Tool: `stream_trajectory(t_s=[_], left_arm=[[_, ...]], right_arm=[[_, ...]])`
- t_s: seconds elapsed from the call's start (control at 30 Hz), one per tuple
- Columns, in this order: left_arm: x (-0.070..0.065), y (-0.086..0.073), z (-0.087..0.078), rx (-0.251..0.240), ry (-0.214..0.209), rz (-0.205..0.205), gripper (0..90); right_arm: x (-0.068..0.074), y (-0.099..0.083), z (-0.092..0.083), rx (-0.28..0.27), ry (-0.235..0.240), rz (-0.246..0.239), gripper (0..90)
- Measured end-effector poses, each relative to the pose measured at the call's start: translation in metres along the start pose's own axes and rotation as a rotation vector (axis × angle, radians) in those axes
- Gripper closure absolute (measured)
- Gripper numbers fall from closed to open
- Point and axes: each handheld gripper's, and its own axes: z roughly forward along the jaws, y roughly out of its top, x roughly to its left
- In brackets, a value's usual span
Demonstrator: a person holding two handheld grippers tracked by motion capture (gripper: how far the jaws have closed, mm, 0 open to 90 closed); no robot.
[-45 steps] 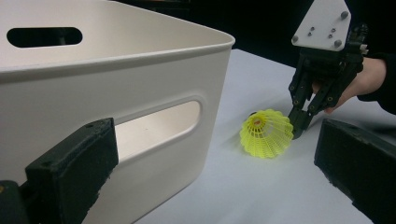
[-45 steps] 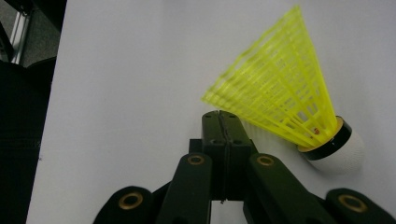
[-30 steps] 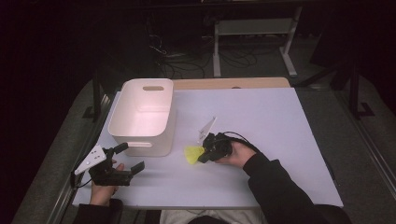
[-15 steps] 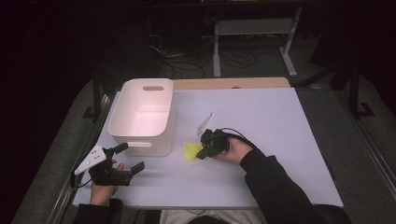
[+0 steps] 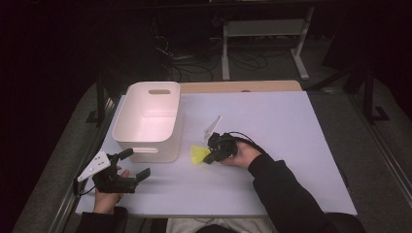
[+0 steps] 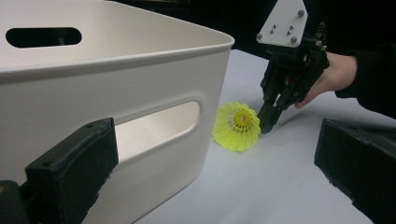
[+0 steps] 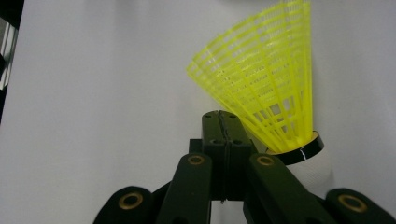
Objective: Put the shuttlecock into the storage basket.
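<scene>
A yellow plastic shuttlecock (image 5: 197, 155) lies on its side on the white table top (image 5: 291, 126), just right of the white bin (image 5: 145, 145). My right gripper (image 5: 210, 158) rests beside it with both jaws pressed together and nothing between them. In the right gripper view the shuttlecock (image 7: 271, 93) lies just right of the closed tips of the right gripper (image 7: 219, 116), its cork base alongside the right jaw. My left gripper (image 5: 136, 163) hovers open near the front left corner. In its own view the left gripper (image 6: 215, 182) faces the bin (image 6: 140, 84), the shuttlecock (image 6: 236, 127) and the right gripper (image 6: 266, 126).
The bin stands at the left of the table with oval handle slots in its walls. Bare white surface stretches right of and behind the right hand. A wooden edge (image 5: 243, 86) runs along the back, with a metal stand (image 5: 265, 29) and cables on the floor beyond.
The right hand has crept slightly away from the person, and the shuttlecock has shifted a little with it. The left hand has stayed still.
</scene>
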Motion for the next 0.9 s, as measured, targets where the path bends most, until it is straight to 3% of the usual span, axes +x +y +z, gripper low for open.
stream_trajectory(t_s=[0.4, 0.9], left_arm=[[0.0, 0.0, 0.0, -0.001, -0.002, 0.0, 0.0], [0.0, 0.0, 0.0, -0.001, -0.002, 0.0, 0.0]], right_arm=[[-0.004, 0.01, 0.005, 0.033, -0.001, -0.013, 88.9], [-0.01, 0.02, 0.008, 0.031, -0.012, -0.004, 88.9]])
